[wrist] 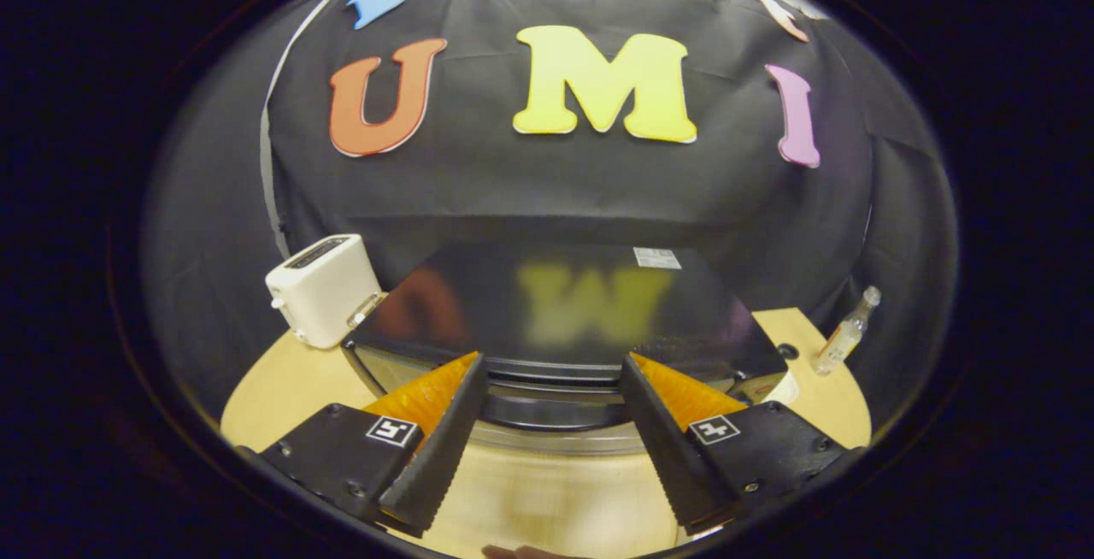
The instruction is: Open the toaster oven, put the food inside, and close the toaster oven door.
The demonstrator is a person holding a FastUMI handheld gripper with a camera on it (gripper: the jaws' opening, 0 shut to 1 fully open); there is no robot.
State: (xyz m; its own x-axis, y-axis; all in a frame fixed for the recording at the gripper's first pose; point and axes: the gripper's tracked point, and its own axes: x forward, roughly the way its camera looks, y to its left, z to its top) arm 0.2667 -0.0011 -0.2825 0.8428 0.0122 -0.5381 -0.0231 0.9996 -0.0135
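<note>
The black toaster oven (555, 303) stands on the wooden table right in front of me, and I look down on its glossy top. Along its front edge runs a dark bar (554, 412) that looks like the door handle, with a silvery rim under it. My gripper (551, 364) is open. Its two fingers straddle the middle of that front edge, with one fingertip (468, 371) left and the other right of the bar. Neither finger presses on anything. I cannot tell from this angle how the door stands.
A white toaster (325, 290) sits at the oven's left rear corner. A small clear bottle (846, 332) stands to the oven's right on the round wooden table (282, 388). A fingertip of a person (521, 552) shows below the fingers.
</note>
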